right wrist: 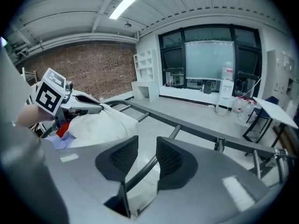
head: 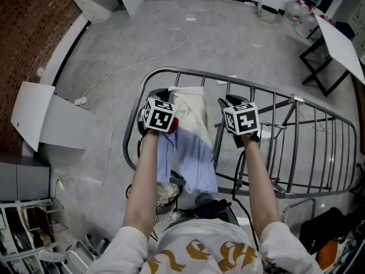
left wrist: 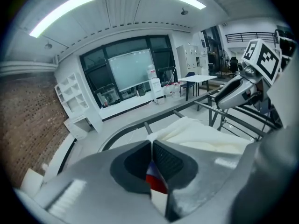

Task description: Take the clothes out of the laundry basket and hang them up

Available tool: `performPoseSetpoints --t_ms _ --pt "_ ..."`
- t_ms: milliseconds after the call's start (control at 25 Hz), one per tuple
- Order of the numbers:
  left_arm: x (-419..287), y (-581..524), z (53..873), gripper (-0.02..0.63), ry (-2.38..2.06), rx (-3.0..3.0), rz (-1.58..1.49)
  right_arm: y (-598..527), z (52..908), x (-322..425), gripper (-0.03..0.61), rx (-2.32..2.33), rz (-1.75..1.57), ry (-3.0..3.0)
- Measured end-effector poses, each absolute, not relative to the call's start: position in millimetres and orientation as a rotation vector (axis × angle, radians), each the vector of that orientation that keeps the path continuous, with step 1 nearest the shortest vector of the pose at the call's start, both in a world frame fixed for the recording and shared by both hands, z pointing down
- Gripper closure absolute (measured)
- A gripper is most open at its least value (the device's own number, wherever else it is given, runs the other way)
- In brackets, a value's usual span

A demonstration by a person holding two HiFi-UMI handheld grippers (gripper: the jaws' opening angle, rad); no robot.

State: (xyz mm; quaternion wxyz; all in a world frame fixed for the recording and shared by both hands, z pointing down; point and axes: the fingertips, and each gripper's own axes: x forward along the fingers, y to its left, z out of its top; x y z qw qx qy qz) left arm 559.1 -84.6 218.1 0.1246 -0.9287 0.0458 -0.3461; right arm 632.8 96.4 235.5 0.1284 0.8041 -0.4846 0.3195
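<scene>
A: Anything cut off at the far left?
B: Yes: a brick wall [head: 28,27] and a white panel [head: 34,119], both clipped by the frame edge.
A: And hard to make out, lower down?
B: Under the left forearm, only a small piece of the laundry basket [head: 165,196], mostly covered by the arm and by hanging cloth. Something pale inside; impossible to say which kind of clothing. Just right of it, a dark lump [head: 212,207], not readable either.
A: State of the left gripper [head: 158,95]?
B: Clenched on the garment [head: 191,119]. In the left gripper view, jaws pressed together on a thin fold in red, blue and white, without any gap. Cream part of the garment [left wrist: 201,134] just beyond the fingertips.
A: Place of the garment?
B: Out of the basket, draped over a rail of the drying rack [head: 262,87], between the two grippers. Cream on top, light blue below, hanging down toward the person.
A: Right gripper [head: 235,103]?
B: Released, with nothing held. In the right gripper view, jaws apart, and one grey bar of the drying rack [right wrist: 175,132] visible through the gap. Touching the pads or not, cannot tell. Garment [right wrist: 100,125] at the left of that view.
A: Further right?
B: More bars of the rack, cut by the frame edge, and a white table [head: 342,47] seen only in part.
</scene>
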Motion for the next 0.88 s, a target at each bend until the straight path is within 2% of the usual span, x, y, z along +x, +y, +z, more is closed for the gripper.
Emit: performPoseSetpoints --t_ms 720,880 --pt "527.7 -161.9 132.9 0.606 0.521 -2.890 -0.783 82.6 207.2 612.8 0.434 2.343 0.847 -1.512" --pt "529.3 -167.1 171.3 0.605 0.498 -2.786 -0.937 78.8 211.8 608.2 0.434 2.332 0.861 -1.528"
